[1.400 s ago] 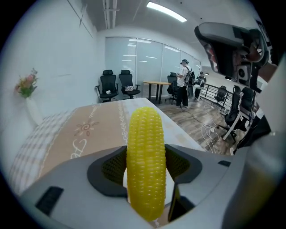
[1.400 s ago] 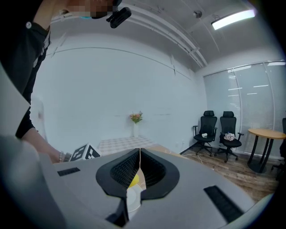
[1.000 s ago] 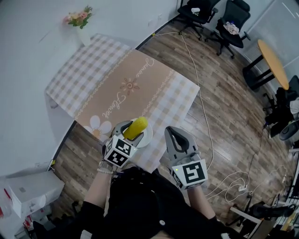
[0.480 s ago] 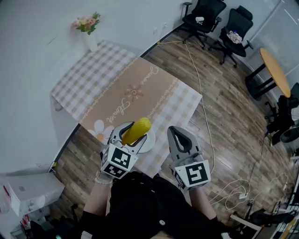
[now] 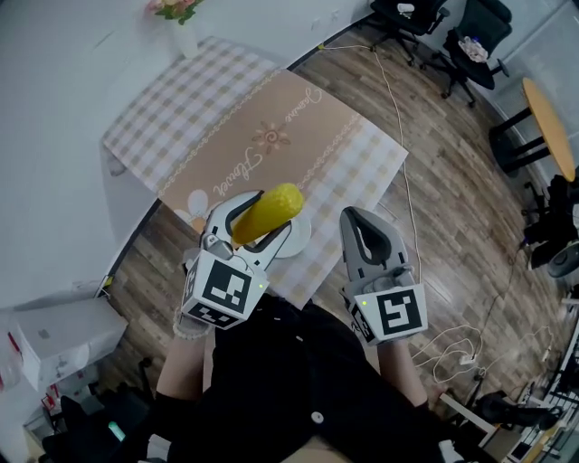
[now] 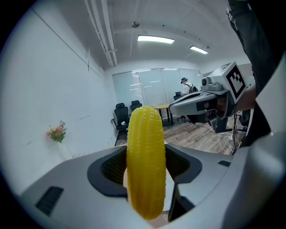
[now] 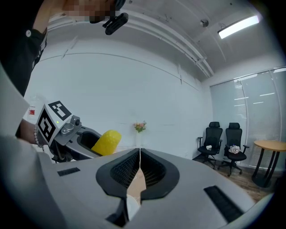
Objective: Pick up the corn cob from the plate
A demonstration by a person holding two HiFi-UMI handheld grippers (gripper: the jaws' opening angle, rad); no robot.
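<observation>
A yellow corn cob (image 5: 266, 214) is clamped in my left gripper (image 5: 246, 231), lifted well above the white plate (image 5: 295, 240) at the near edge of the table. In the left gripper view the corn cob (image 6: 145, 157) stands upright between the two jaws, filling the gap. My right gripper (image 5: 364, 237) hovers to the right of the plate with its jaws pressed together and nothing between them (image 7: 139, 172). The right gripper view also catches the corn cob (image 7: 106, 142) and the left gripper's marker cube (image 7: 52, 119) off to its left.
The table (image 5: 271, 136) carries a checked cloth with a tan runner. A vase of flowers (image 5: 184, 16) stands at its far end by the wall. Office chairs (image 5: 442, 41), a round wooden table (image 5: 552, 127) and floor cables (image 5: 450, 354) lie to the right. A white box (image 5: 50, 339) sits on the floor at left.
The left gripper has risen with the corn cob, now higher above the plate and closer to the head camera. The right gripper stayed shut and rose slightly beside it.
</observation>
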